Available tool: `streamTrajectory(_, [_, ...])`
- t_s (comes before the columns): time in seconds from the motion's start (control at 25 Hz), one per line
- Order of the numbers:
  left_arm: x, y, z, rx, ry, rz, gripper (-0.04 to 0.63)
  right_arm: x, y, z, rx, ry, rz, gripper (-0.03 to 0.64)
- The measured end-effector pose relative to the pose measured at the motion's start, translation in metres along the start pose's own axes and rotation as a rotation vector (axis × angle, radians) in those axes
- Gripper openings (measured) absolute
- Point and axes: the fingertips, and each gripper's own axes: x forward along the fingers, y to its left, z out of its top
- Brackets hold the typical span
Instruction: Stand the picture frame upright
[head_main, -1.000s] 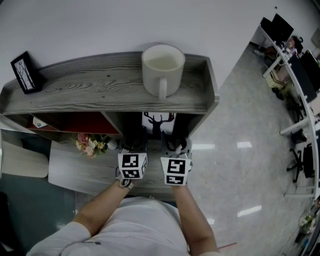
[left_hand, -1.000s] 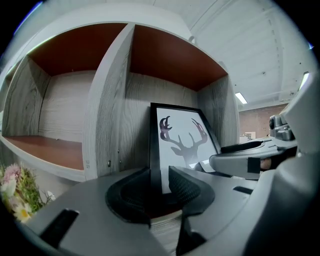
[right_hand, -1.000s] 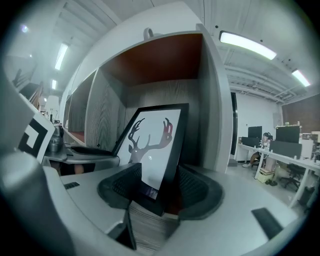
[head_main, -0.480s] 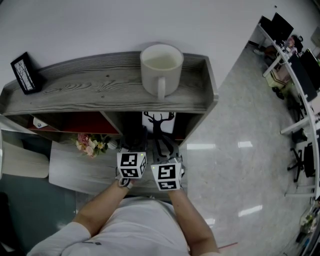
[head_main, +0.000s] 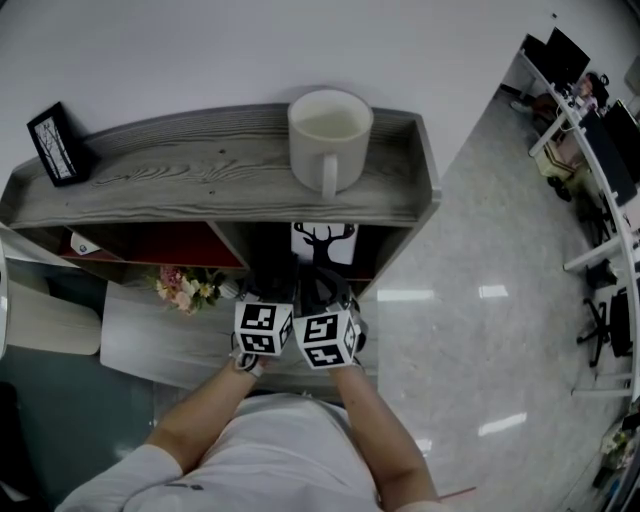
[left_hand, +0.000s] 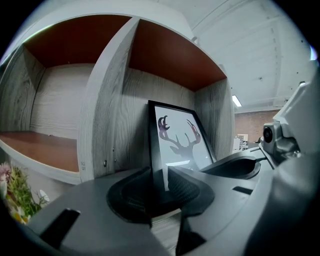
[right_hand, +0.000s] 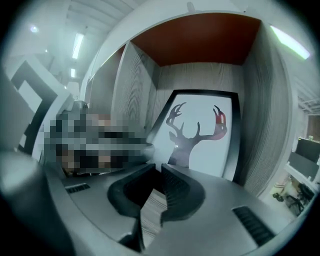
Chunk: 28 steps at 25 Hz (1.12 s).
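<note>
My left gripper (left_hand: 159, 176) has just been squeezing tighter on the deer picture frame (left_hand: 181, 142) edge; right gripper (right_hand: 158, 172) has just been closing, nearly together now, nothing in it.

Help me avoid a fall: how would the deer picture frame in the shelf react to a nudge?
The picture frame looks thin, tall and stiff, standing on a narrow edge, so a nudge near its top would probably tip it. The sheen on its front suggests glazing: likely smooth and breakable.
</note>
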Motion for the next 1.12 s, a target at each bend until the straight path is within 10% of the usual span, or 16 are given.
streamTrajectory(1.12, [-0.135,0.044,-0.045,-0.037,0.079,0.053,0.109,0.032,-0.023,0.002,-0.291,0.247,-0.067,0.044])
